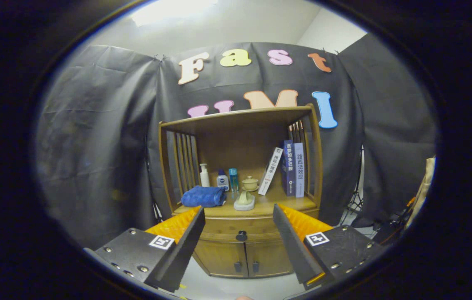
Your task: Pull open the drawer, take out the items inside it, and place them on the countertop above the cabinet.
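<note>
We see the tool (239, 233) spread wide and holding nothing, low centre of frame; beyond it the drawer (240, 228) sits closed, knob (241, 236) between the fingers; bench (277, 204) already carries a towel (203, 196); could be early or done, contents hidden.

I'm working in a staged recording booth: creased black cloth walls (94, 137) hang behind one small wooden cabinet with an open shelf (240, 196), a stand's thin metal legs (355, 204) showing beside the cloth.

My gripper (239, 216) hangs with fingers apart.
</note>
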Demonstrator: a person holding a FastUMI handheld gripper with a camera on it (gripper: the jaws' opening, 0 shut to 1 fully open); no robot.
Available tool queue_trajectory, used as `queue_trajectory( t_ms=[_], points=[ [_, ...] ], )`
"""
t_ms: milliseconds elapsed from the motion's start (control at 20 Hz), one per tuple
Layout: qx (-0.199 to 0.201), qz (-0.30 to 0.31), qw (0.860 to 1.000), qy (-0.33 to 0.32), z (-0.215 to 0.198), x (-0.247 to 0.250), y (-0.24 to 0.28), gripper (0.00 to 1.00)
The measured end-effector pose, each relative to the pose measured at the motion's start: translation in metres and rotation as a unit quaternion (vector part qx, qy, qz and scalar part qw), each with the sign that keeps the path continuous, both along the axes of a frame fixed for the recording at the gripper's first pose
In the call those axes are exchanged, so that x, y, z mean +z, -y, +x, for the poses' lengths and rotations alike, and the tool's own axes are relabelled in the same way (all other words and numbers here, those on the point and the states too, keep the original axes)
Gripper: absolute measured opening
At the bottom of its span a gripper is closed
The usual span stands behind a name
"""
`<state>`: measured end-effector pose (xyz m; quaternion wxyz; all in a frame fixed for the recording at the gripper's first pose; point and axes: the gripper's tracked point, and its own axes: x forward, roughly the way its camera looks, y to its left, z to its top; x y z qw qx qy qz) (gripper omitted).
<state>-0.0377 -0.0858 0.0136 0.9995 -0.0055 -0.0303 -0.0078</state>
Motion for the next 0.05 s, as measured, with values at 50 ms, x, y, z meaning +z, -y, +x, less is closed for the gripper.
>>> queue_trajectory(
  t_ms=[50],
  points=[
    [-0.004, -0.007, 1.0, 0.011, 0.0037, -0.0015, 0.0035, 0.99]
  ],
)
